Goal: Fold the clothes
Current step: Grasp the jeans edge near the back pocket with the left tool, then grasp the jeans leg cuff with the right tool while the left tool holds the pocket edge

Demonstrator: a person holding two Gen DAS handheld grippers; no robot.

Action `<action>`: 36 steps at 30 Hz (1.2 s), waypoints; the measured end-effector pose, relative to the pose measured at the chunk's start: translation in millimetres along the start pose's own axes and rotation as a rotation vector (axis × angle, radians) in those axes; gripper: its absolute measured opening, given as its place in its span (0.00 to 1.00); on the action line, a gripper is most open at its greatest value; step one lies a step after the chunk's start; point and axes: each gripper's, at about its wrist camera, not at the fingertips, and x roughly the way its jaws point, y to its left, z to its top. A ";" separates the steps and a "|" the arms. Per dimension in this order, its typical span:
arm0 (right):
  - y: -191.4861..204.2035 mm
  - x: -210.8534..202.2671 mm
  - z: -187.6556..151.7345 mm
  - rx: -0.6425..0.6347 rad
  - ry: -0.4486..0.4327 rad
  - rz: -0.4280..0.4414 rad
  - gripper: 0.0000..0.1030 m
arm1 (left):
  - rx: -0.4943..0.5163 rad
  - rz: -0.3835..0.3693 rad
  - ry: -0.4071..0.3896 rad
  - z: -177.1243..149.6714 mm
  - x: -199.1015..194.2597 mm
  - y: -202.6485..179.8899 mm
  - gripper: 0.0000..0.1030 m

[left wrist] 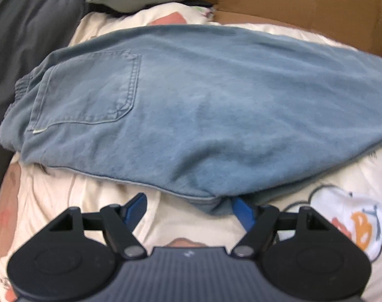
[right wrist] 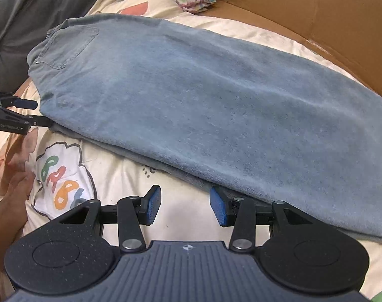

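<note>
Left wrist view: your jeans (left wrist: 203, 105) lie folded lengthwise across the bed (left wrist: 90, 201); the crosswise fold remains. Left hand-held gripper (left wrist: 191, 209) and right hand-held gripper (right wrist: 185, 206) stand apart, empty, at the near hem.

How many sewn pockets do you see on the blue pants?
1. A single patch pocket is on the upper layer of the pants, near the elastic waistband at the left end. The pants lie folded, so other pockets may be hidden underneath.

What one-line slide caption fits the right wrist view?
Open right gripper hovers at the near edge of folded blue denim trousers on a cream printed bedsheet.
</note>
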 end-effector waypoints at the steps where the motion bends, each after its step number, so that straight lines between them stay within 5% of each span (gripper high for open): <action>1: -2.2 -0.8 -1.4 0.014 0.002 -0.004 0.48 | -0.019 -0.006 -0.009 0.2 1.0 1.2 0.74; 6: -21.3 -9.2 -11.0 0.101 0.000 -0.033 0.48 | -0.142 -0.026 -0.008 -5.3 12.3 9.0 0.69; 8: -29.9 -12.6 -14.4 0.131 -0.006 -0.049 0.48 | -0.157 -0.051 -0.020 -7.6 11.9 8.4 0.44; 14: -58.0 -21.1 -26.3 0.224 -0.026 -0.101 0.48 | -0.161 -0.093 -0.010 -10.7 3.8 16.3 0.18; 36: -148.6 -62.1 -111.1 0.730 -0.286 -0.155 0.48 | -0.128 -0.070 0.084 12.5 13.7 7.1 0.21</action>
